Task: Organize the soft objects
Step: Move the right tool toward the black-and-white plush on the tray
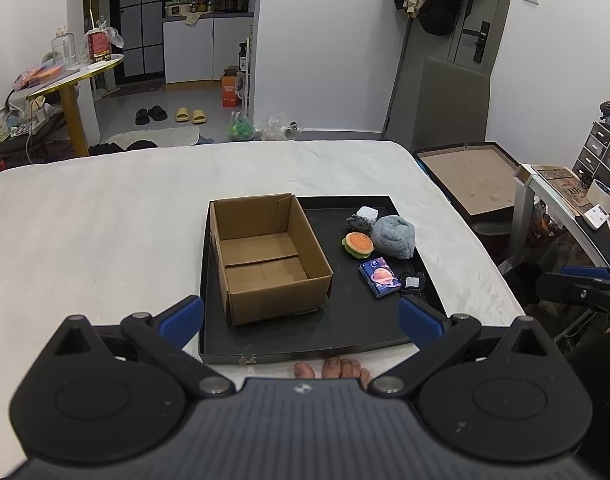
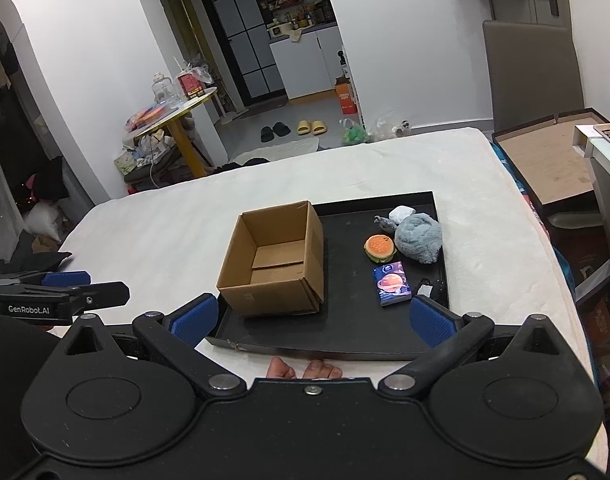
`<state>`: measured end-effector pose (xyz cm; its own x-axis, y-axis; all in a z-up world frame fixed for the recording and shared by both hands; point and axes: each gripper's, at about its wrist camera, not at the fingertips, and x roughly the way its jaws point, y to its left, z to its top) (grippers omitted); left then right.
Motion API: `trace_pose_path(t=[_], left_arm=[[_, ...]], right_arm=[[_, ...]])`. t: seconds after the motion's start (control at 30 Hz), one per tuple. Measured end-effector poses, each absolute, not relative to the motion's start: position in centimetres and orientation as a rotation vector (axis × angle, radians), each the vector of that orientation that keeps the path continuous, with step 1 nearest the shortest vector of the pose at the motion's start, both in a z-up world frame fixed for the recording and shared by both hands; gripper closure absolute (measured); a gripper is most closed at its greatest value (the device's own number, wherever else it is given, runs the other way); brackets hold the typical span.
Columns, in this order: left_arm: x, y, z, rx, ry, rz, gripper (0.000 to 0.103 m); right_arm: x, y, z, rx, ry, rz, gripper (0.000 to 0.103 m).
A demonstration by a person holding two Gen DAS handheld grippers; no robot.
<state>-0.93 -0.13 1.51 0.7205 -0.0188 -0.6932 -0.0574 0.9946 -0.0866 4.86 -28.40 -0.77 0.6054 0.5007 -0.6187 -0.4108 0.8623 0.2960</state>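
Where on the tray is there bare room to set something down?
Free: the tray's near strip in front of the cardboard box, and the lane between box and burger toy. Crowded: the right side around the grey plush and tissue pack.

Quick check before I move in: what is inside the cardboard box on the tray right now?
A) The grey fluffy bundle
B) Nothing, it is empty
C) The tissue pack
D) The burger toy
B: the cardboard box shows only its bare bottom flaps, while the burger toy, grey fluffy bundle and tissue pack all lie on the black tray to its right.
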Motion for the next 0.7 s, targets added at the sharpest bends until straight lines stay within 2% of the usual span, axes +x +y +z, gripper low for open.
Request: trace_pose_path(t=[0.7], left_arm=[[-1.09, 0.58, 1.56, -0.109, 0.761, 0.038, 0.0]], right_arm=[[4.52, -28.16, -0.69, 0.122, 0.753, 0.509, 0.0]])
